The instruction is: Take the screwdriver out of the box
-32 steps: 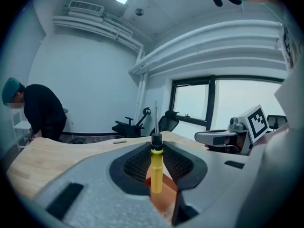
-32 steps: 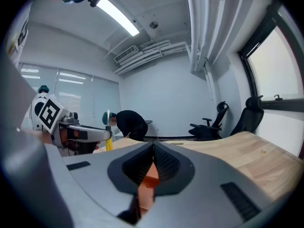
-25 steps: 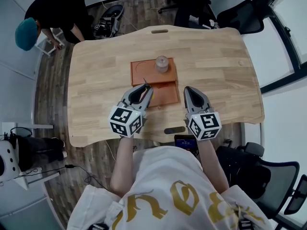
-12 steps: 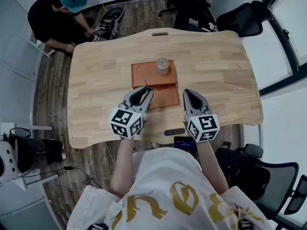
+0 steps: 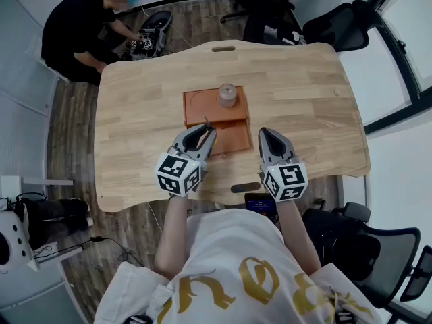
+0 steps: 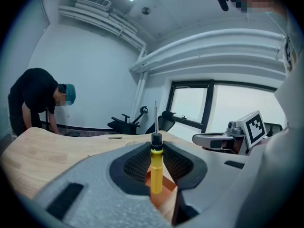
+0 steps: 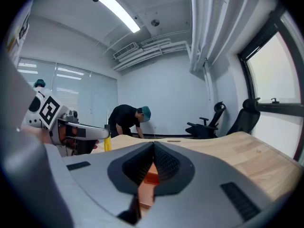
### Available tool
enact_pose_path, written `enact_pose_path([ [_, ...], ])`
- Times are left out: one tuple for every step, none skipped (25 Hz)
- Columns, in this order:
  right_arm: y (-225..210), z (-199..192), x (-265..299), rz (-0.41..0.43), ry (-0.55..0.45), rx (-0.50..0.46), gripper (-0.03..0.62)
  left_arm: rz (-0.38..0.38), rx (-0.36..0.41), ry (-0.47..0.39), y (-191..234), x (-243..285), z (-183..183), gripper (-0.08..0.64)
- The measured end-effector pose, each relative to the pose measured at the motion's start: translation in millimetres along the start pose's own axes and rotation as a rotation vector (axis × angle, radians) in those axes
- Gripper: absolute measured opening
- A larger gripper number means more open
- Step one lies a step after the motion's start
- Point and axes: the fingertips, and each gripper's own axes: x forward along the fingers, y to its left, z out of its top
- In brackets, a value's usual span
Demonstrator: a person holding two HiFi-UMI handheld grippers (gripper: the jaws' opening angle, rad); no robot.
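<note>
Item 1. The light wooden table [image 5: 304,100] carries an orange-brown rectangular box [image 5: 200,106] at its centre. A round translucent container [image 5: 227,95] stands on the box's far half.

Item 2. The left gripper [image 5: 204,133] is clamped on the yellow-handled screwdriver with black collar and thin metal shaft [image 6: 156,172]. Both pads press on the handle. The tool stands upright, shaft toward 12 o'clock in the left gripper view. In the head view the jaw tips sit over the box's near-left edge, at about 7 o'clock from the container. The orange surface shows behind the handle's lower end. Whether the handle touches the box cannot be told.

Item 3. The right gripper [image 5: 269,135] has its jaws closed together with nothing between them. It sits just beside the box's near-right corner, at 3 o'clock from the left gripper, apart from it.

Item 4. A person in black clothing and a teal cap [image 5: 81,29] bends over at the table's 10 o'clock corner. Black office chairs [image 5: 270,5] stand at 1 o'clock beyond the far edge.
</note>
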Motion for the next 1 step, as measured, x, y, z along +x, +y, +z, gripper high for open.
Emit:
enact_pose_path([
  [-0.5,-0.7,0.9,-0.001,0.002,0.001,0.011,-0.001,0.002,0.003,0.5,0.9,-0.3,0.078],
])
